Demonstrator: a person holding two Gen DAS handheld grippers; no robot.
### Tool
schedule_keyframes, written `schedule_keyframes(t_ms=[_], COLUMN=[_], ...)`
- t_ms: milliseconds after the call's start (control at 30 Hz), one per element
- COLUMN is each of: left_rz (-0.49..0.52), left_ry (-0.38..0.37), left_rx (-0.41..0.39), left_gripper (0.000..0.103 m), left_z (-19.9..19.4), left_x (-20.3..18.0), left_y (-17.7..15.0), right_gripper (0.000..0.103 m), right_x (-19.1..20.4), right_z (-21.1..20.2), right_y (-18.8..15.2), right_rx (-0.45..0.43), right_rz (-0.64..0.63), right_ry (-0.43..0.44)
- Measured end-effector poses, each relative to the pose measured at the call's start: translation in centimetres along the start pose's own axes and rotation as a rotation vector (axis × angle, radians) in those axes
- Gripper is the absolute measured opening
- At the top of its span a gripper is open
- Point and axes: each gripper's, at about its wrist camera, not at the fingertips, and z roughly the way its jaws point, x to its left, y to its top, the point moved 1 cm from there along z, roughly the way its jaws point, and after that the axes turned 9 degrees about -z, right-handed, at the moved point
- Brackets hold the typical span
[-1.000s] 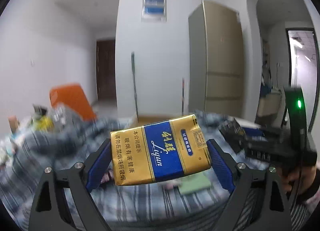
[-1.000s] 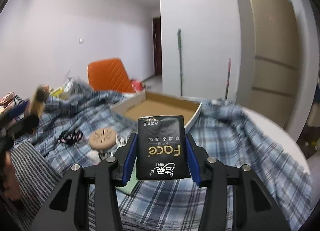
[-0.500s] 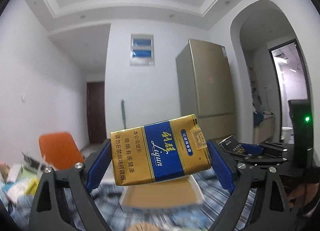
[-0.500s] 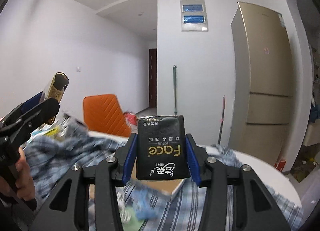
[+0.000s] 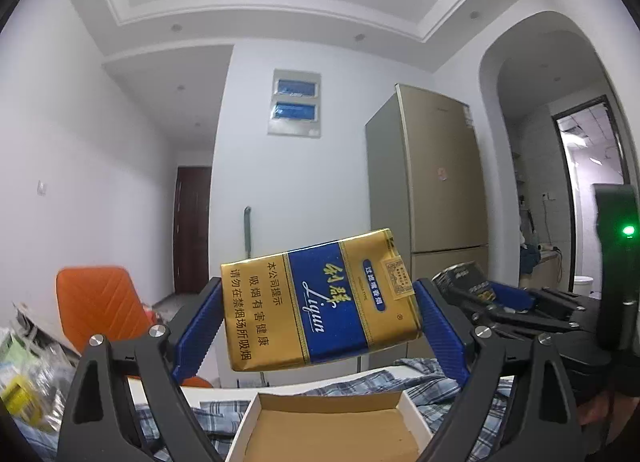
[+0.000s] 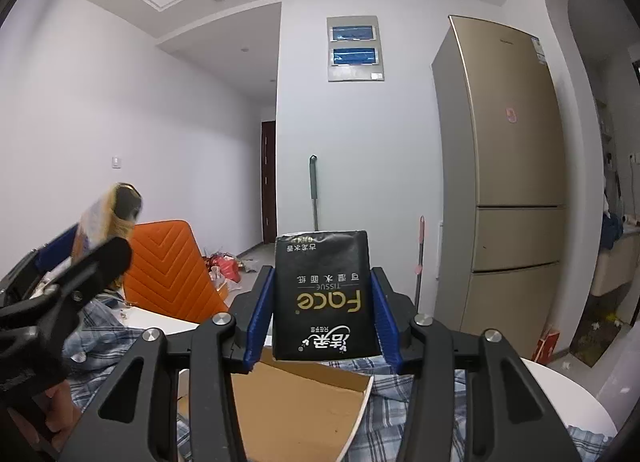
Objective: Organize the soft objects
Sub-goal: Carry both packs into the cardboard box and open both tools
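Observation:
My left gripper (image 5: pixel 320 318) is shut on a gold and blue soft cigarette pack (image 5: pixel 320 298), held tilted in the air above a shallow cardboard box (image 5: pixel 332 426). The black tissue pack (image 6: pixel 325 294) sits upright between the blue pads of my right gripper (image 6: pixel 325 318), which is shut on it over the same box (image 6: pixel 296 410). In the left wrist view the right gripper with the tissue pack (image 5: pixel 460 282) shows at the right. The left gripper with the cigarette pack (image 6: pixel 108 218) appears edge-on at the left of the right wrist view.
The box lies on a blue checked cloth (image 6: pixel 404 406) over a white round table (image 6: pixel 568 402). An orange chair (image 5: pixel 96 310) stands behind the table on the left. Clutter (image 5: pixel 20 382) covers the table's left end. A tall gold fridge (image 6: pixel 508 190) is at the right.
Both grippers have risen and tipped up, so the table has dropped low in both views and the ceiling shows. Each still holds its pack. The box is now directly below the fingers.

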Motion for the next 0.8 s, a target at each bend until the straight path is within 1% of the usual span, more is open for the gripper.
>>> schedule_keyframes(t_ms=[167, 267, 367, 433, 533, 567, 600, 633, 700, 800], left_rz=[0.002, 0.0, -0.044, -0.054, -0.025, -0.009, -0.001, 0.001, 0.014, 0.005], left_ry=[0.006, 0.011, 0.01, 0.021, 0.033, 0.057, 0.065, 0.052, 0.071, 0.066], left_rx=[0.052, 0.087, 0.118, 0.135, 0.184, 0.197, 0.206, 0.218, 0.237, 0.286], left_gripper=[0.093, 0.093, 0.093, 0.093, 0.093, 0.093, 0.093, 0.093, 0.093, 0.093], left_z=[2.3, 3.4, 4.6, 5.2, 6.4, 6.8, 7.0, 7.2, 7.7, 8.7], left_x=[1.7, 2.4, 3.8, 4.3, 4.3, 4.2, 4.3, 4.3, 4.4, 4.6], left_y=[-2.7, -4.2, -5.5, -6.0, -6.9, -7.2, -7.5, -7.7, -8.3, -9.2], right_gripper=[0.045, 0.045, 0.045, 0.046, 0.045, 0.045, 0.045, 0.045, 0.045, 0.046], right_x=[0.5, 0.5, 0.5, 0.6, 1.1, 1.3, 1.5, 1.6, 1.6, 1.5], right_z=[2.2, 3.7, 4.8, 5.6, 6.7, 6.8, 6.9, 7.2, 7.4, 7.6], right_y=[-3.0, -4.8, -6.1, -6.9, -8.1, -8.4, -8.7, -8.9, -9.2, -9.5], right_rx=[0.052, 0.109, 0.154, 0.184, 0.247, 0.266, 0.275, 0.282, 0.302, 0.327], right_rz=[0.0, 0.003, 0.016, 0.004, -0.009, -0.016, -0.024, -0.03, -0.027, -0.019], right_ry=[0.018, 0.023, 0.027, 0.035, 0.063, 0.062, 0.062, 0.068, 0.084, 0.099])
